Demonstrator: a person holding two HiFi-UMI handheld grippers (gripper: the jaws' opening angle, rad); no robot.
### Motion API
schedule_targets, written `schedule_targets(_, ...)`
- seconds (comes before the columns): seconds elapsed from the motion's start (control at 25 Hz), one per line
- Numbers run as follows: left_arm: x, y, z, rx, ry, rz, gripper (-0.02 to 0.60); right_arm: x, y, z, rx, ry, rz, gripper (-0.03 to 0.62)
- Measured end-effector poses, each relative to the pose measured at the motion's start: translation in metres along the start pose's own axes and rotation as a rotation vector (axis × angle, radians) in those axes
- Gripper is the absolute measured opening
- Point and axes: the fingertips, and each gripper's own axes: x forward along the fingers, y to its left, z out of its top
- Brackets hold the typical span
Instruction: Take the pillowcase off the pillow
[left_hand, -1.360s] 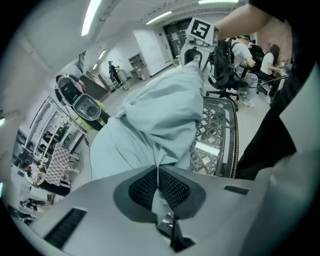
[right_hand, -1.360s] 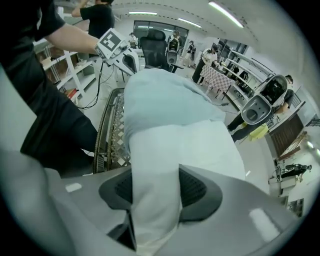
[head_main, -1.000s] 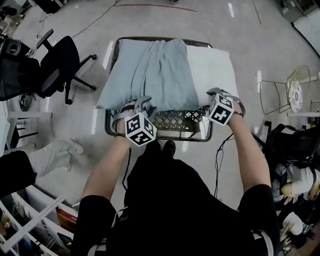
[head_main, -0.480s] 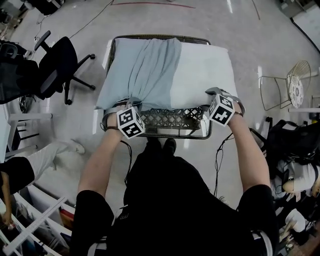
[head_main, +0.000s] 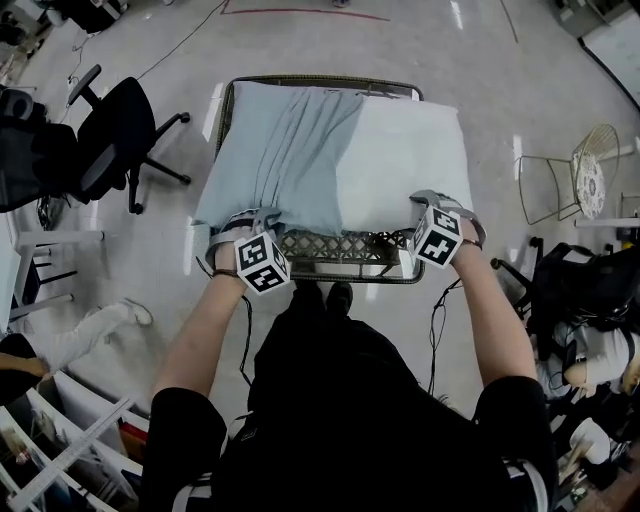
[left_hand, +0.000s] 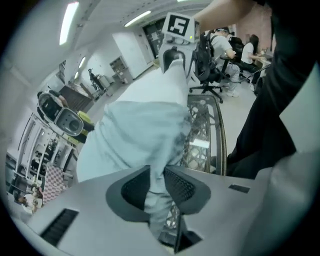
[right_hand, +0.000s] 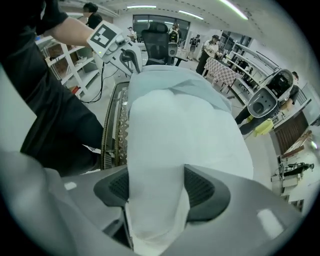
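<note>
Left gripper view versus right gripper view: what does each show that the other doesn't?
Left gripper view only: pillowcase cloth pinched in the left gripper, whose jaws just opened slightly. Right gripper view only: the bare white pillow corner held in the right gripper, jaws likewise just opened wider. Both: the wire table and the half-covered pillow.

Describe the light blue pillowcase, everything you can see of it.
The light blue cloth pillowcase looks thin and soft, creased in long folds running toward the near edge. It is partly off: it covers the left part of the white pillow, whose right part is bare. Both lie flat on the metal lattice rack. The left gripper has a bunched fold of the near edge between its pads; the jaws have just been opening slightly, with cloth touching both pads.
</note>
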Motion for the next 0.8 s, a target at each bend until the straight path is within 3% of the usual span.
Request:
schedule_targets(0.04, -0.003, -0.006, 0.019, 0.013, -0.046, -0.001, 0.123, -0.001, 0.001, 0.002, -0.007, 0.013, 0.001, 0.321)
schedule_targets(0.12, -0.003, -0.019, 0.053, 0.043, -0.126, -0.013, 0.181, -0.001, 0.004, 0.004, -0.016, 0.033, 0.008, 0.339)
schedule_targets(0.2, 0.009, -0.030, 0.075, 0.088, -0.160, -0.018, 0.202, 0.003, 0.013, 0.009, -0.018, 0.037, 0.026, 0.341)
schedule_targets(0.32, 0.035, -0.036, 0.082, 0.130, -0.142, -0.006, 0.201, 0.012, 0.040, 0.032, -0.006, -0.036, 0.059, 0.339)
schedule_targets(0.48, 0.046, -0.036, 0.070, 0.126, -0.126, 0.020, 0.130, 0.034, 0.048, 0.063, -0.059, -0.085, -0.025, 0.362)
schedule_targets(0.6, 0.045, -0.033, 0.055, 0.111, -0.098, 0.031, 0.034, 0.067, 0.046, 0.069, -0.072, -0.031, -0.041, 0.396)
schedule_targets(0.8, 0.042, -0.024, 0.025, 0.070, -0.049, 0.027, 0.017, 0.080, 0.045, 0.060, -0.091, 0.001, -0.071, 0.272)
